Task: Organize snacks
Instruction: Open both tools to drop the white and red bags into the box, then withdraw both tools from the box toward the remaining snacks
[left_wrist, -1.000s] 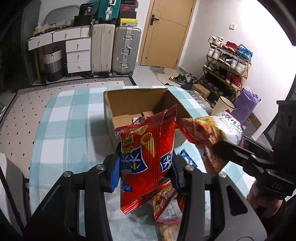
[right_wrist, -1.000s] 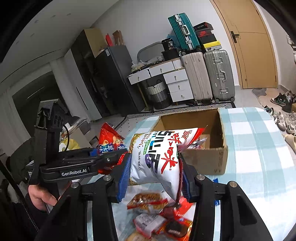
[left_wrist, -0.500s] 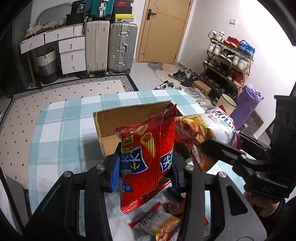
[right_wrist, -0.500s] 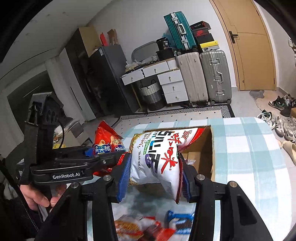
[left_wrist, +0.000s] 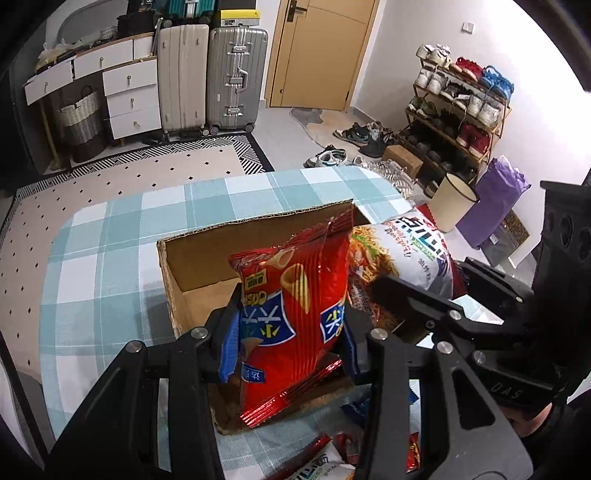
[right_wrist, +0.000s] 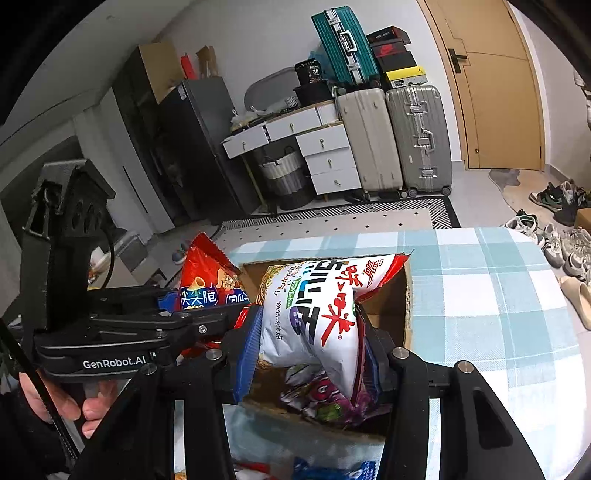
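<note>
Checked tablecloth (left_wrist: 110, 258); cardboard box (left_wrist: 192, 258) ahead, loose snack packets (right_wrist: 325, 402) inside.

Left gripper (left_wrist: 286, 345) is clamped on a red bag (left_wrist: 295, 314), right gripper (right_wrist: 310, 354) on a white bag (right_wrist: 317, 314). Both are held level, side by side. A bare hand (right_wrist: 55, 402), probably the left, is seen on the handle.

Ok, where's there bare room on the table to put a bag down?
Bare checked tablecloth left of the brown cardboard box at, behind it, and right of it. Crowded: loose snack packets on the near side; purple packets already lie inside.
</note>
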